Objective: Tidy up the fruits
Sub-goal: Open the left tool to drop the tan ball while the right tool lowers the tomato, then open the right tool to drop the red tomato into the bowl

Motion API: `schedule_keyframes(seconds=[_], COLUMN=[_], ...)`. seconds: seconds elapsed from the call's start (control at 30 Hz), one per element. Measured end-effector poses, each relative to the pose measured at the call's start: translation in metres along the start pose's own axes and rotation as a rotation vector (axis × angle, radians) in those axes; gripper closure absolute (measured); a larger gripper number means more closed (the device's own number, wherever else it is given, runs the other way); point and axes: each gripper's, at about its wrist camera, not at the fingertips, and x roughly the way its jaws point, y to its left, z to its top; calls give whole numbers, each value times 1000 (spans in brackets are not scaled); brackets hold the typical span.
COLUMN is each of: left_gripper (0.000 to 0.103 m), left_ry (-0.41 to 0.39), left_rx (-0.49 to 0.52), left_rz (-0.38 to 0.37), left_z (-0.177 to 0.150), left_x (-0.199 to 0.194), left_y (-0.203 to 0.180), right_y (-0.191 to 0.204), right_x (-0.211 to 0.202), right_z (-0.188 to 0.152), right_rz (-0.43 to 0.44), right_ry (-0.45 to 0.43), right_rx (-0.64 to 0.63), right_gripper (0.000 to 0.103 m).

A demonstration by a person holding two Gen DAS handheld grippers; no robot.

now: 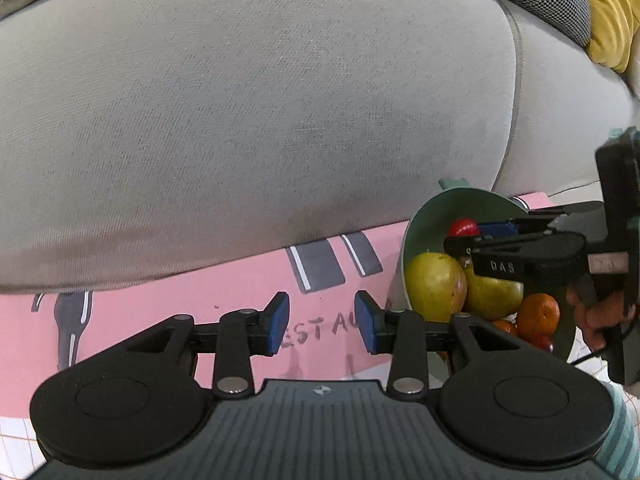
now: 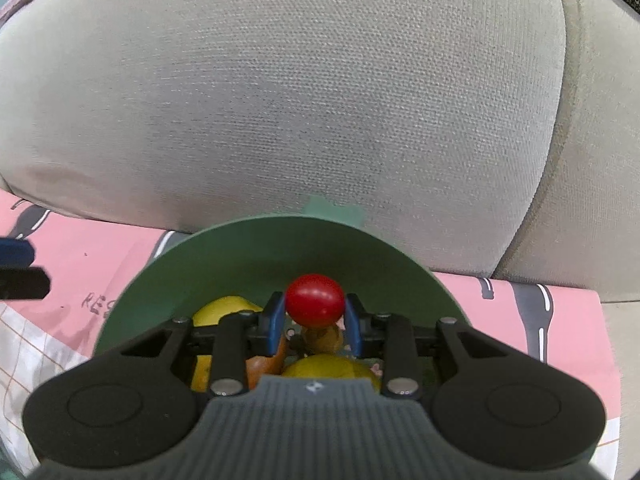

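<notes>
A green bowl [image 1: 416,236] stands on a pink mat and holds yellow-green fruits [image 1: 434,284], orange fruits [image 1: 538,316] and small red ones. My right gripper [image 2: 315,312] is shut on a small red round fruit [image 2: 315,300] and holds it over the green bowl [image 2: 256,248], above yellow fruits [image 2: 224,308]. In the left wrist view the right gripper [image 1: 468,240] reaches into the bowl from the right with the red fruit [image 1: 462,227]. My left gripper [image 1: 322,322] is open and empty above the pink mat [image 1: 224,288], left of the bowl.
A large grey cushion [image 1: 260,100] fills the background right behind the mat and bowl. A yellow cloth [image 1: 610,12] lies at the top right. A checked white cloth [image 2: 24,344] lies at the mat's near left edge.
</notes>
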Motion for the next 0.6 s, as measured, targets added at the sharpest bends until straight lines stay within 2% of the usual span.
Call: schedule_keyframes(seconds=[0.2,0.47,0.53,0.6], left_gripper=[58,56,56,56], left_ry=[-9,-36,-46,-63], left_rx=[-12,-18,-17,-17], left_rz=[-8,-10,-9,-7], left_z=[-4,-9,-11,-11], left_x=[-10,-30,-37,-46], left_y=[5,11,12,12], right_y=[9,25,29,33], right_x=[18,12,5,-5], right_z=[1,3,3,5], right_rz=[-45,-91,-98,-107], right_ry=[54,61,53,36], right_rx=[-12,-29,-42,-48], right_gripper=[74,72,70,57])
